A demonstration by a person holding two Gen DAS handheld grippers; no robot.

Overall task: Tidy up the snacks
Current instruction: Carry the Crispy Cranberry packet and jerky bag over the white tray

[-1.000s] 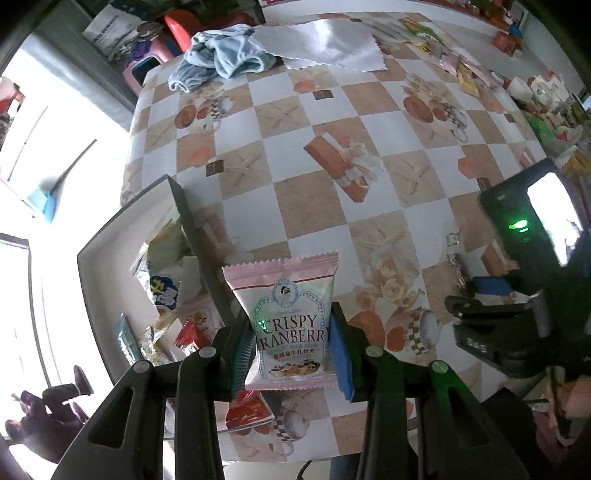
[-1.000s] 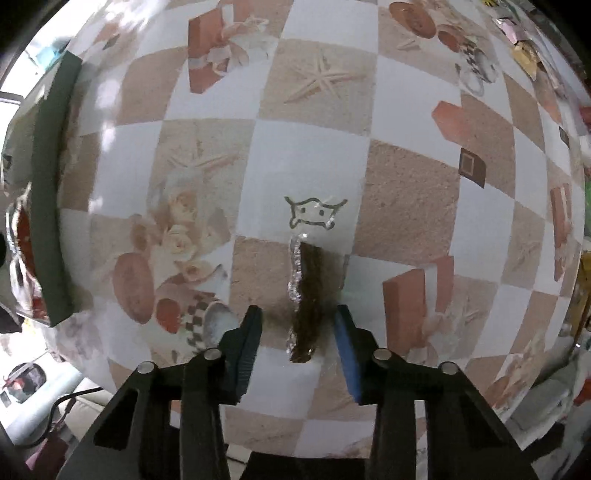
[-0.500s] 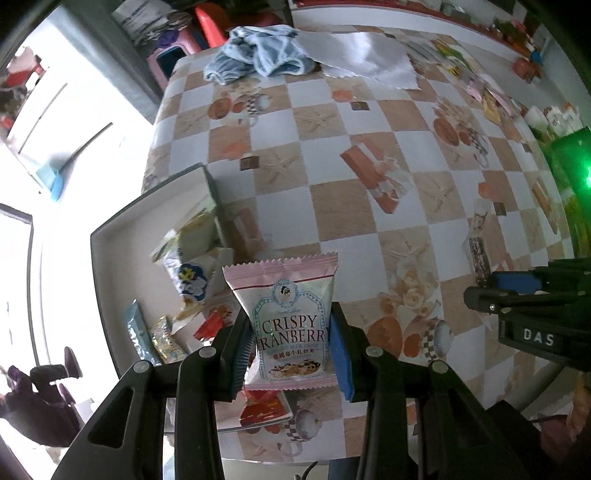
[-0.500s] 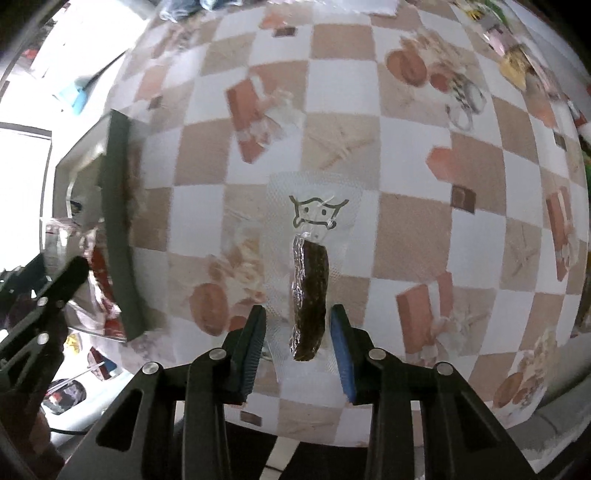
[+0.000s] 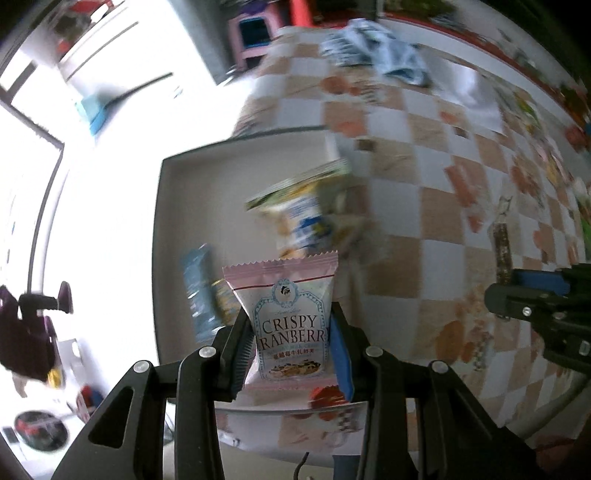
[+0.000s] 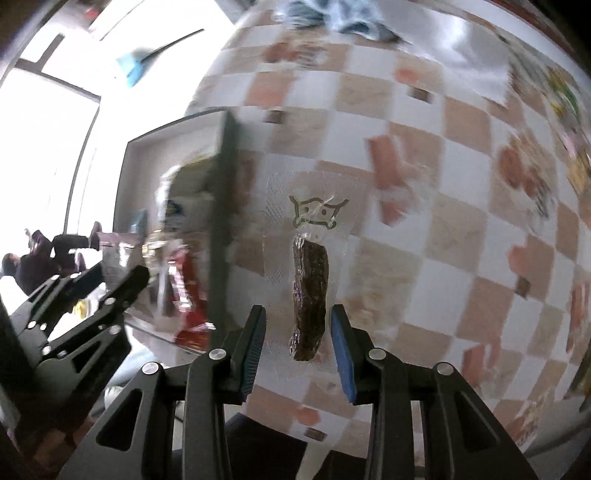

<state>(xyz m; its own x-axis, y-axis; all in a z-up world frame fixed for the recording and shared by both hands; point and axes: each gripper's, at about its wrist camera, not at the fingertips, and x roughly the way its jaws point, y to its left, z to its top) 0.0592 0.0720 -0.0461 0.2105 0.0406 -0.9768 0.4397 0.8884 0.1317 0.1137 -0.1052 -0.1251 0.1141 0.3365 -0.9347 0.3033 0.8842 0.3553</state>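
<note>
My left gripper [image 5: 291, 322] is shut on a pink "Crispy Cranberry" packet [image 5: 291, 291], held upright over the open grey box [image 5: 173, 229] at the table's left edge. Inside the box lie a blue packet [image 5: 195, 291], a white, blue and green bag [image 5: 303, 218] and a red packet [image 6: 186, 295]. My right gripper [image 6: 298, 325] is shut on a clear wrapper with a dark snack stick [image 6: 309, 284], held above the checkered tablecloth [image 6: 461, 229] just right of the box's dark wall [image 6: 223, 206]. The left wrist view shows that gripper [image 5: 517, 291] and the stick [image 5: 501, 251] at the right.
A blue cloth [image 5: 373, 51] and a silvery sheet [image 5: 465, 92] lie at the table's far end. Small snack packets [image 5: 532, 110] line the far right edge. A pink stool [image 5: 255, 33] stands beyond the table. The table edge runs just below the box.
My left gripper has carried the pink packet leftward from beside the box to over it. My right gripper has lifted the wrapped stick off the table and moved toward the box.
</note>
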